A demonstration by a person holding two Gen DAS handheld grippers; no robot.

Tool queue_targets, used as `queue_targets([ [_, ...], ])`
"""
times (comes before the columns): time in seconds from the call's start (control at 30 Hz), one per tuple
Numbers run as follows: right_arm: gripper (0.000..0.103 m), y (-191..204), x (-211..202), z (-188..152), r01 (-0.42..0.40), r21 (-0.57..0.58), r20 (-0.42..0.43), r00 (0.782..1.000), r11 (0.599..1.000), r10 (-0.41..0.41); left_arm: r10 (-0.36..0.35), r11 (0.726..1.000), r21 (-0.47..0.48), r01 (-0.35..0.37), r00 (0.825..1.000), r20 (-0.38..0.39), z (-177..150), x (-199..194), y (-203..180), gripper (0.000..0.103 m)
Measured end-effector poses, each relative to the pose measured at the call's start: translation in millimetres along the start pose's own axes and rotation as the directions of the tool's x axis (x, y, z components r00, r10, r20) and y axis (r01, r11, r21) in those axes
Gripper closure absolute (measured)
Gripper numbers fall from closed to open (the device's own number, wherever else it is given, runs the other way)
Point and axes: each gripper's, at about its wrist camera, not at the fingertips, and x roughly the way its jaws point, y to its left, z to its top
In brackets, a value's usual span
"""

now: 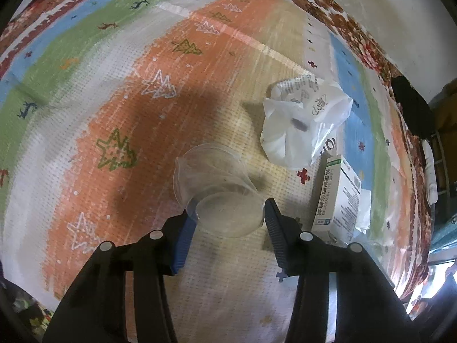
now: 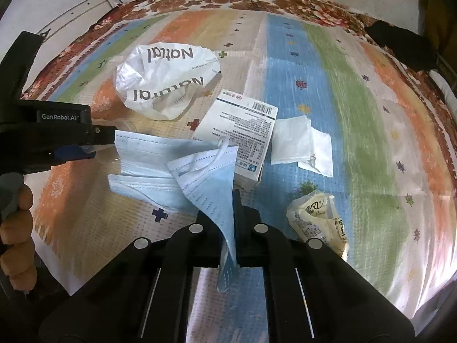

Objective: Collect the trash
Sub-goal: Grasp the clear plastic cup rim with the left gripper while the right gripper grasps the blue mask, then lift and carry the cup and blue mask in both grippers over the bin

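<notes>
A clear plastic cup (image 1: 217, 183) lies on its side on the striped patterned cloth (image 1: 114, 100). My left gripper (image 1: 230, 210) has a pad against each side of the cup's base and is shut on it. In the right wrist view that left gripper (image 2: 85, 148) comes in from the left edge, held by a hand (image 2: 17, 228). My right gripper (image 2: 228, 200) is shut on a corner of a blue face mask (image 2: 200, 171), whose crumpled rest spreads to the left over the cloth.
A crumpled white plastic bag (image 2: 160, 80) printed "Natural" lies beyond the mask. A white medicine box (image 2: 240, 134), a folded white tissue (image 2: 302, 145) and a yellowish wrapper (image 2: 317, 220) lie to the right. A black object (image 2: 400, 45) sits at the far right edge.
</notes>
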Motion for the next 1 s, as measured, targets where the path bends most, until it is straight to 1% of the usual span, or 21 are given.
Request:
queue_targets([
  [0.23, 0.099, 8.9, -9.7, 1.4, -0.006, -0.034, 0.020, 1.000, 0.999, 0.007, -0.002, 1.000, 0.029, 0.001, 1.000, 0.024, 3.1, -11.6, -1.6, 0.057],
  [0.4, 0.099, 9.3, -20.9, 1.0, -0.018, -0.034, 0.028, 0.999, 0.999, 0.018, 0.003, 0.999, 0.052, -0.005, 1.000, 0.031, 1.1, -25.8, -4.7, 0.057],
  [0.5, 0.099, 8.3, -32.8, -0.7, -0.031, -0.023, 0.039, 0.999, 0.999, 0.032, 0.004, 0.996, 0.084, -0.009, 0.998, 0.056, -2.5, -40.6, -8.5, 0.058],
  [0.57, 0.099, 8.3, -43.1, -2.1, -0.059, -0.019, 0.050, 0.997, 0.998, 0.060, 0.002, 0.994, 0.105, -0.010, 0.997, 0.080, -4.5, -51.2, -11.8, 0.059],
  [0.6, 0.099, 8.9, -49.1, -3.3, -0.063, -0.021, 0.058, 0.996, 0.998, 0.065, 0.001, 0.994, 0.110, -0.010, 0.996, 0.089, -5.7, -55.1, -12.9, 0.067],
  [0.63, 0.099, 9.9, -55.8, -4.8, -0.062, -0.028, 0.065, 0.996, 0.998, 0.064, 0.003, 0.993, 0.114, -0.014, 0.995, 0.095, -7.2, -58.9, -12.7, 0.069],
  [0.83, 0.099, 10.5, -79.0, -11.4, -0.060, -0.033, 0.087, 0.994, 0.998, 0.063, -0.030, 0.994, 0.112, 0.018, 0.994, 0.105, -20.7, -76.7, -10.2, 0.070],
  [1.0, 0.099, 7.5, -95.0, -20.6, -0.059, -0.031, 0.094, 0.994, 0.998, 0.062, -0.037, 0.990, 0.142, 0.020, 0.992, 0.119, -33.6, -88.3, -15.1, 0.071],
])
